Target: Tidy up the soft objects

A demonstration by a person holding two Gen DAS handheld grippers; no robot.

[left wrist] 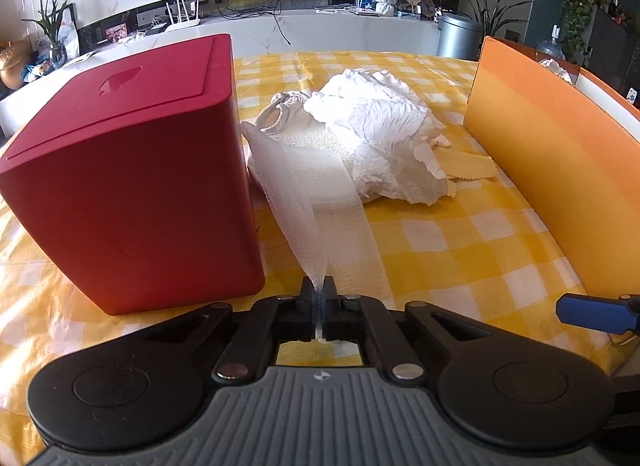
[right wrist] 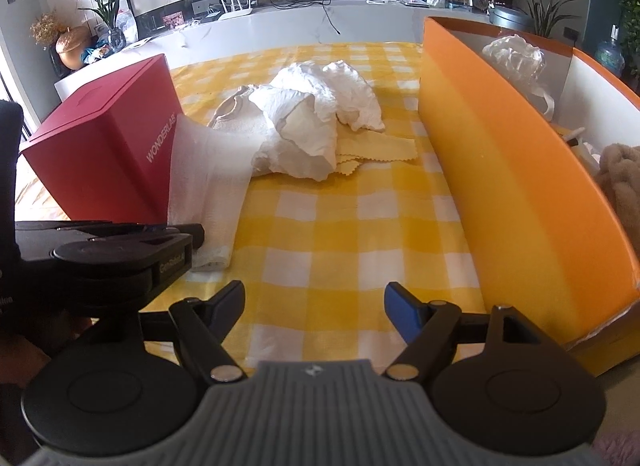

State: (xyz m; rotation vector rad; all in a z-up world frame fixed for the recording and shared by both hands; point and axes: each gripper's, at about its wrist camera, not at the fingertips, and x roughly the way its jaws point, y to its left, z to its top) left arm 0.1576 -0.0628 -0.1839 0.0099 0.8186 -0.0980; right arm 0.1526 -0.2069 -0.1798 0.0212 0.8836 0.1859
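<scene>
A strip of white gauze (left wrist: 308, 201) runs from the cloth pile down to my left gripper (left wrist: 319, 290), which is shut on its near end. The right wrist view shows the same gauze (right wrist: 208, 181) beside the red box, with my left gripper (right wrist: 196, 236) at its end. A crumpled white cloth (left wrist: 384, 137) lies mid-table over a cream knitted piece (left wrist: 284, 109) and a yellow pinked cloth (left wrist: 470, 167). My right gripper (right wrist: 314, 300) hovers open above the checked tablecloth, nothing between its fingers. Its blue fingertip (left wrist: 592, 312) pokes in at the right of the left wrist view.
A red lidded box (left wrist: 128, 169) stands close on the left. An open orange box (right wrist: 500, 169) along the right holds a white cloth (right wrist: 514, 55) and a beige fluffy item (right wrist: 624, 173). A yellow checked cloth (right wrist: 340, 234) covers the table.
</scene>
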